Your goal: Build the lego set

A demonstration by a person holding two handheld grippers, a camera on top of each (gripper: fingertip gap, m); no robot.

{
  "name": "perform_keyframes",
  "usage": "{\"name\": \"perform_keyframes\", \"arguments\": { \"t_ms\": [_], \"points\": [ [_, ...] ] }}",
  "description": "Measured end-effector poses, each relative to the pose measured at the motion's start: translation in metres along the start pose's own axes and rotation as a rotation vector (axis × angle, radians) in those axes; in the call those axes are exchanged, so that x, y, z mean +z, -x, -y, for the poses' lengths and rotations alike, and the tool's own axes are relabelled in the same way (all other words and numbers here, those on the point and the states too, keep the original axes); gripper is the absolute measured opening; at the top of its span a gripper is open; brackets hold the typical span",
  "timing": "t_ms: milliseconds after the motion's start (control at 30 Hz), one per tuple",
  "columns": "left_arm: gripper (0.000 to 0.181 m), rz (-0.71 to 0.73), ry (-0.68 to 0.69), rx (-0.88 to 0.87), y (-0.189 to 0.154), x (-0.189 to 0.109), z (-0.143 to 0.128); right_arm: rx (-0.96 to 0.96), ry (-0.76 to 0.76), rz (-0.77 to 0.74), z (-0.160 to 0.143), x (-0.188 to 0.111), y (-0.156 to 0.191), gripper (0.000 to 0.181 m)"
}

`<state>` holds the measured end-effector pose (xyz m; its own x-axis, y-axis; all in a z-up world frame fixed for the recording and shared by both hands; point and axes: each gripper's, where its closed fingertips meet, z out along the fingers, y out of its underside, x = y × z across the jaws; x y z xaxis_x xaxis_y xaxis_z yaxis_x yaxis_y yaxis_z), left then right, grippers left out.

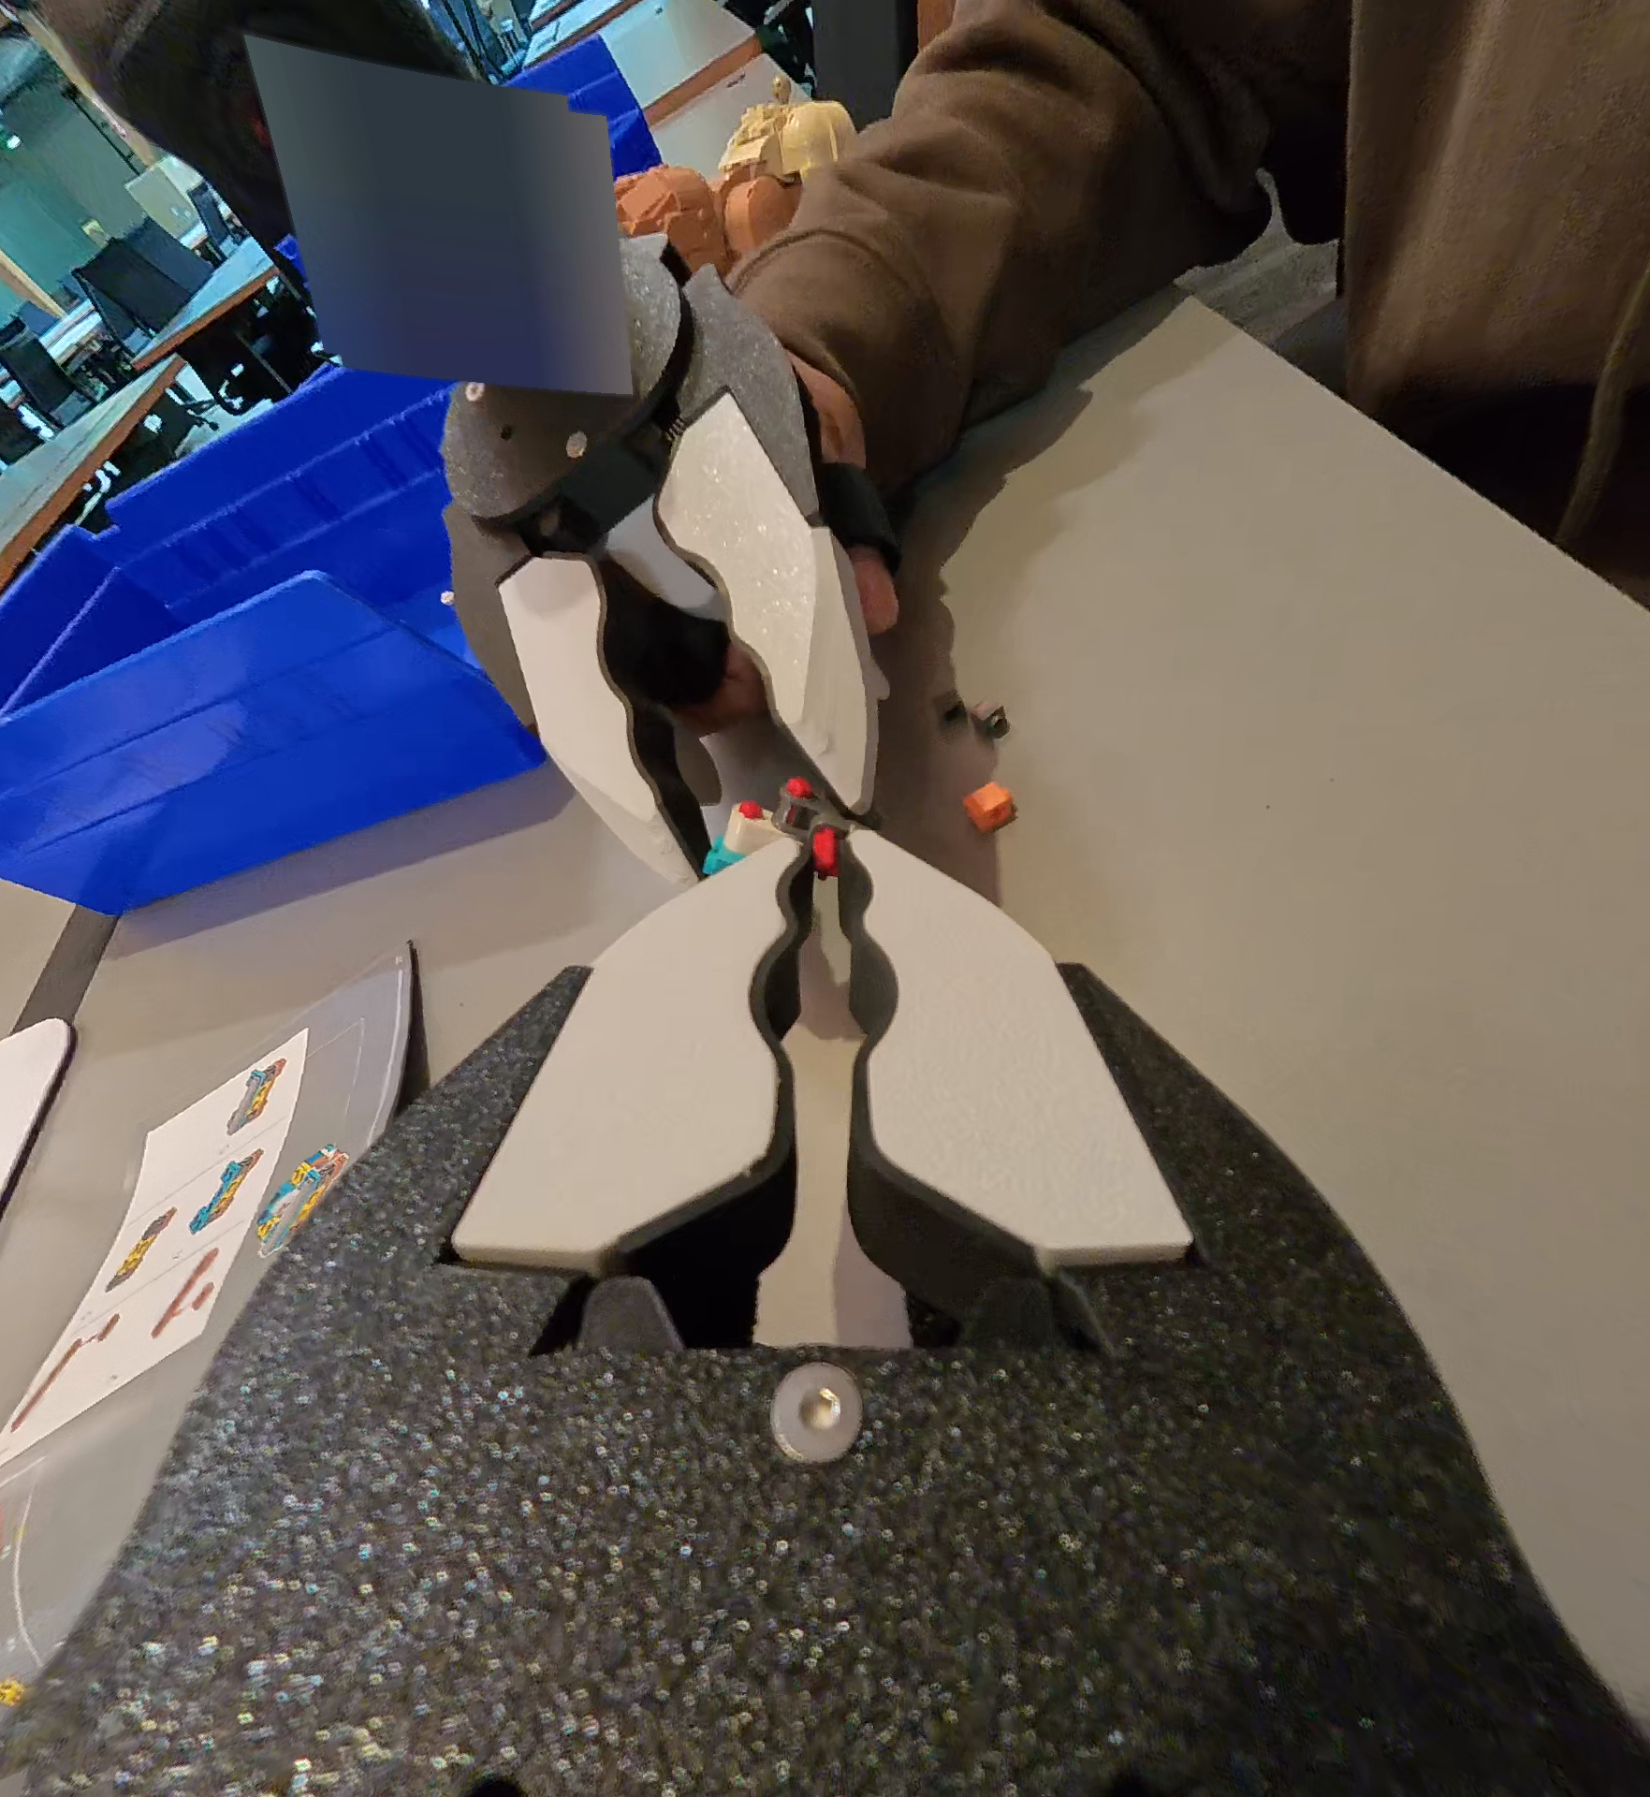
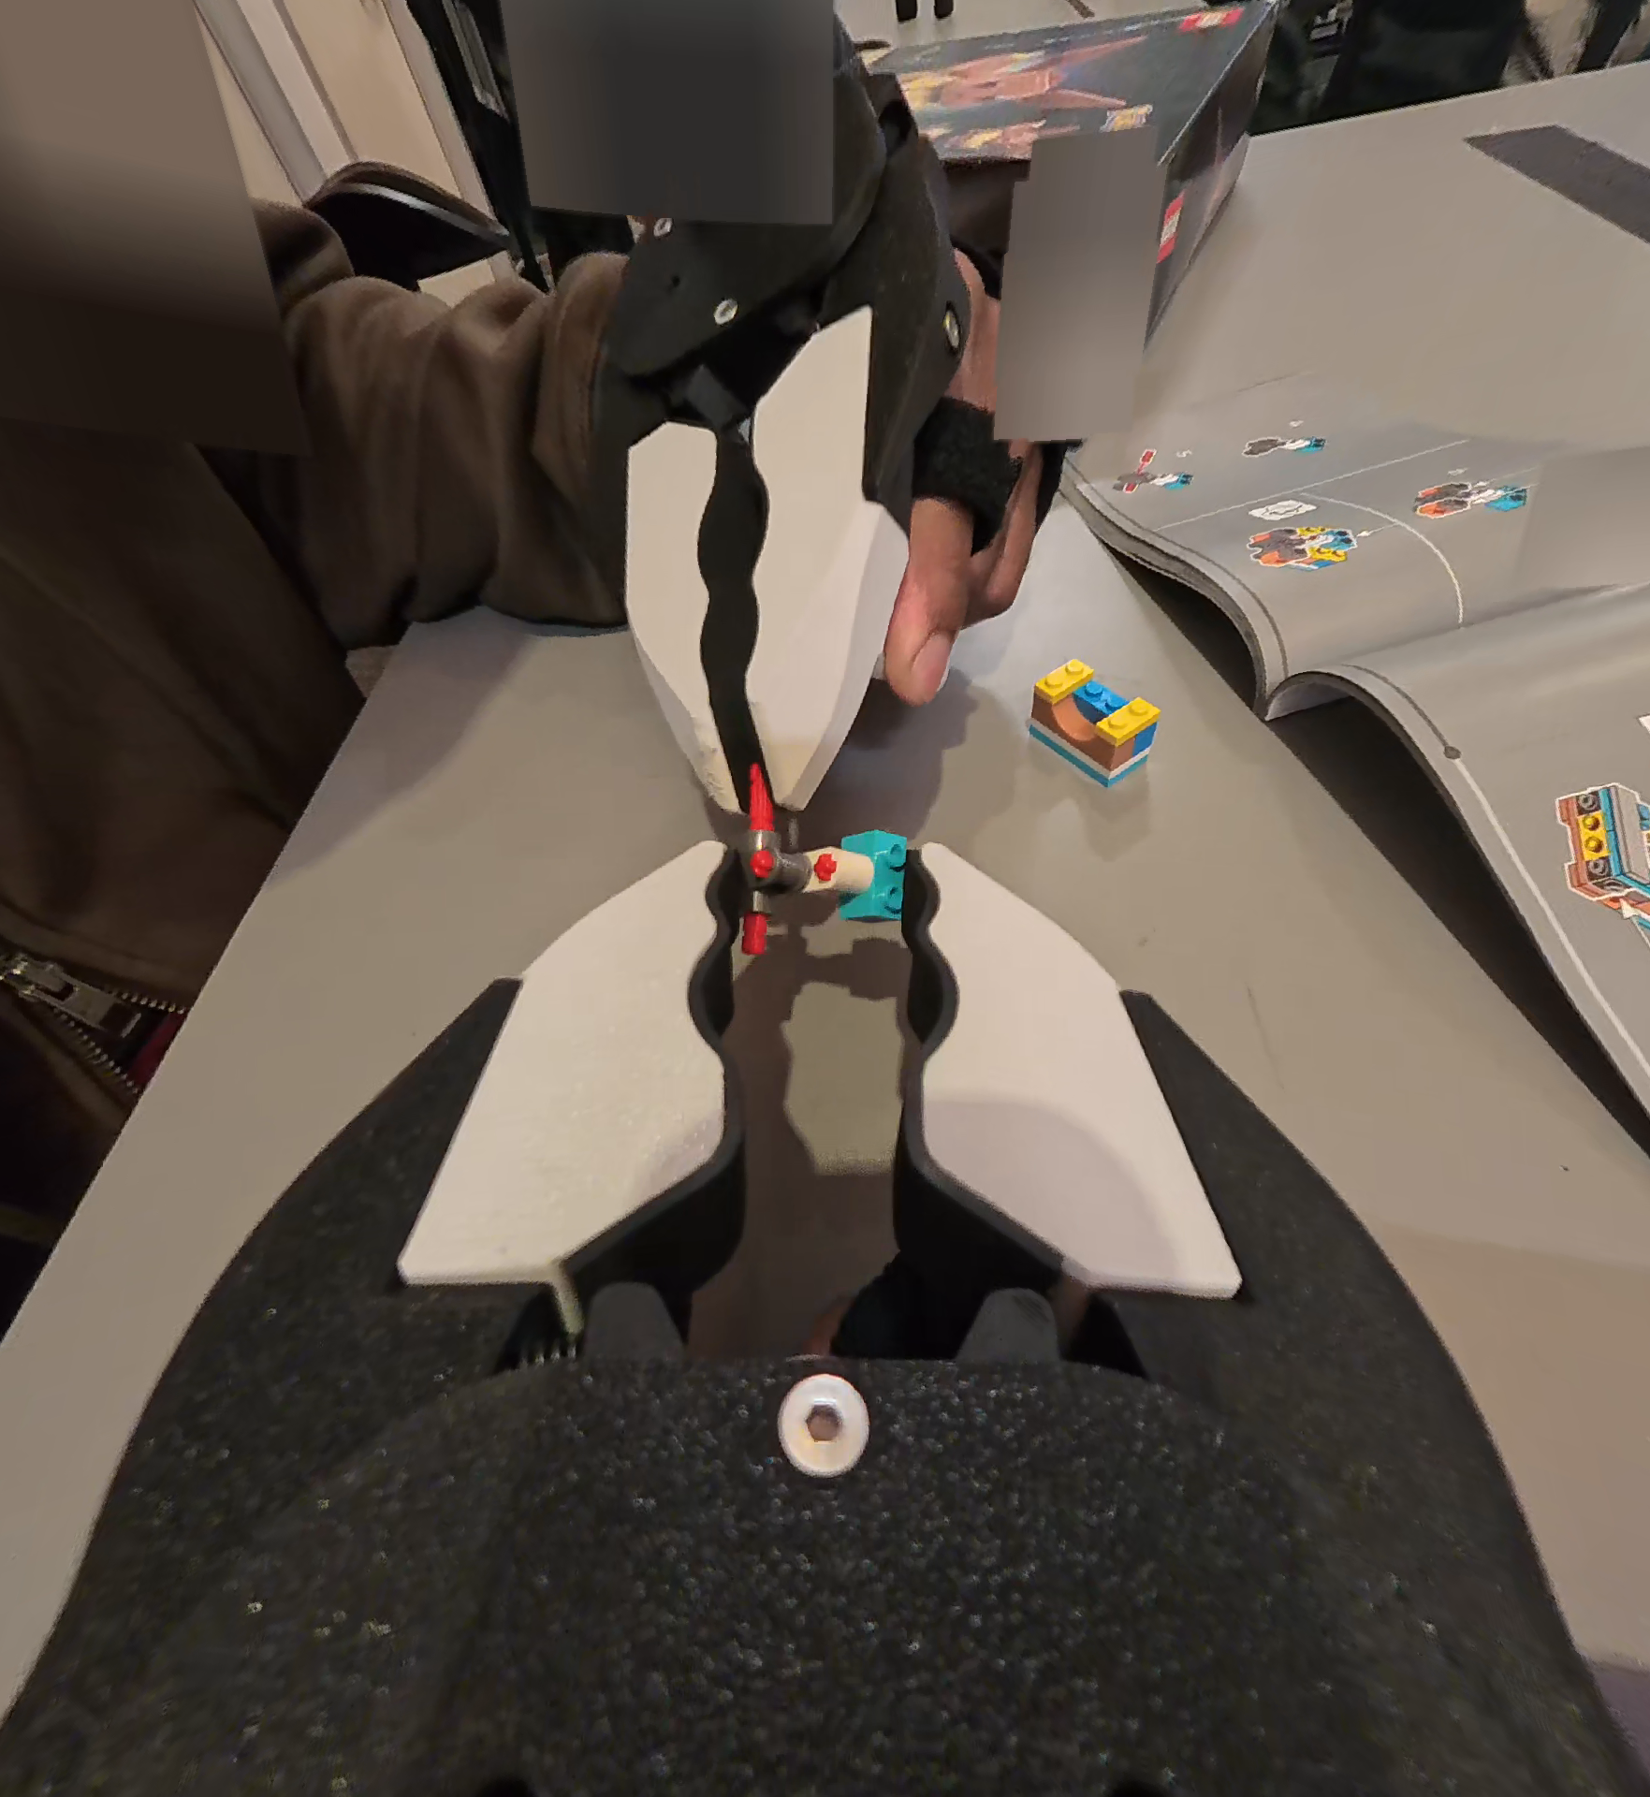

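Speckled black foam backs both white grippers.
Left gripper (image 1: 823, 848) pinches a red pin (image 1: 824, 849); right gripper (image 2: 819, 861), parted, flanks the teal brick (image 2: 874, 873).

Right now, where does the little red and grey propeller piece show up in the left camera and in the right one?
Left wrist view: propeller piece sits centre frame, at the left claw's tips.
Right wrist view: propeller piece sits centre-left, beside this claw's left fingertip.
Shared landmark: the teal brick joined to it.
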<state>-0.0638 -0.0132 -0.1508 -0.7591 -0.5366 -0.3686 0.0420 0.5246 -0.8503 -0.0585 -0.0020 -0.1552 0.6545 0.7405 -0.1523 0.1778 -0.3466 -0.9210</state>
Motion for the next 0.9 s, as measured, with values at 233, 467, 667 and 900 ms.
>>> {"name": "perform_keyframes", "arguments": {
  "t_ms": [233,467,667,900],
  "points": [
    [0.004,-0.001,0.001,0.007,-0.001,0.000,0.001,0.005,-0.016,-0.011,0.002,0.000,0.000,0.031],
    [0.004,-0.019,0.079,0.044,-0.006,0.003,-0.007,0.014,0.038,-0.016,-0.005,0.004,0.000,0.029],
    [0.004,-0.005,0.091,0.070,-0.005,0.005,-0.010,0.021,0.054,-0.033,-0.007,0.004,-0.003,0.029],
    [0.004,-0.004,0.111,0.100,-0.006,0.006,-0.012,0.019,0.072,-0.039,-0.009,0.005,-0.003,0.029]
  ]
}}
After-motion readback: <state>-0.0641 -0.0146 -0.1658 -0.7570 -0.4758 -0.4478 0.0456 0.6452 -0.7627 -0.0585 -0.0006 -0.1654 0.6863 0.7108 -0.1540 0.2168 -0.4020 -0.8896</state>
